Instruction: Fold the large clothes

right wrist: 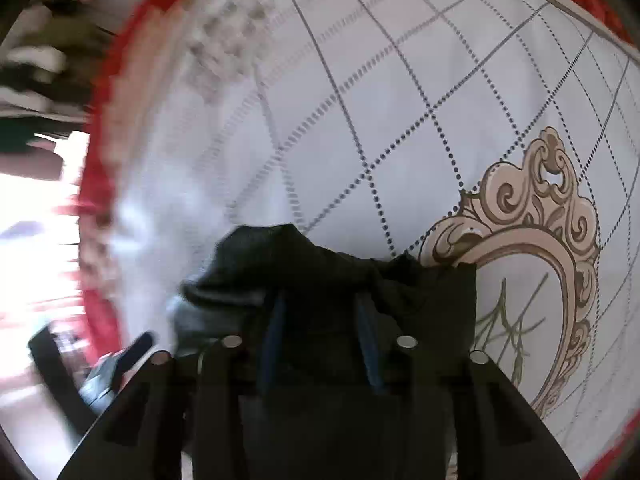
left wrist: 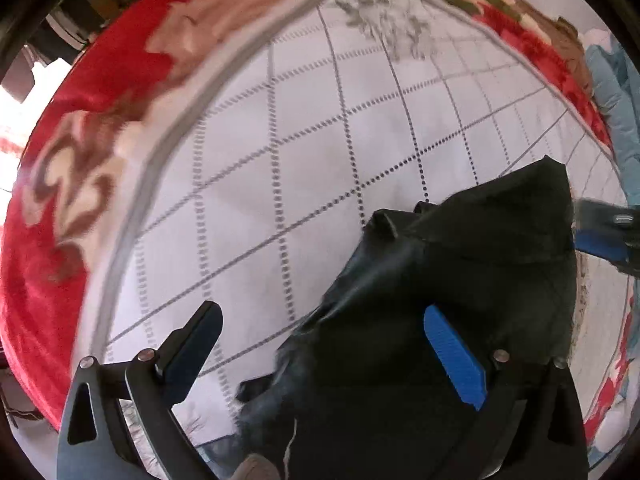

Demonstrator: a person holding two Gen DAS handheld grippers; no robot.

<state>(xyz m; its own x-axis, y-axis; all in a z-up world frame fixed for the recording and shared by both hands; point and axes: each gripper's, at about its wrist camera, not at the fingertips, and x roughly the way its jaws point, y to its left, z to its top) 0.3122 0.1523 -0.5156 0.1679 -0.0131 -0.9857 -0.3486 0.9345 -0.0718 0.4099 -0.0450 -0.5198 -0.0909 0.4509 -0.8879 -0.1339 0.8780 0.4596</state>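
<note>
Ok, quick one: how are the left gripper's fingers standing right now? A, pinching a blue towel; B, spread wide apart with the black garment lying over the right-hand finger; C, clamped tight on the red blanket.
B: in the left wrist view the left gripper has its fingers spread wide, and the black garment is draped across the blue-padded one above the white quilt.

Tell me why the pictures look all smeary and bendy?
Left wrist view: the red blanket edge is motion-smeared, and the grid lines on the white sheet bend from the fisheye lens. Right wrist view: the left side is smeared and glaring white, while the black garment between the right tongs looks dark and shadowy.
</note>
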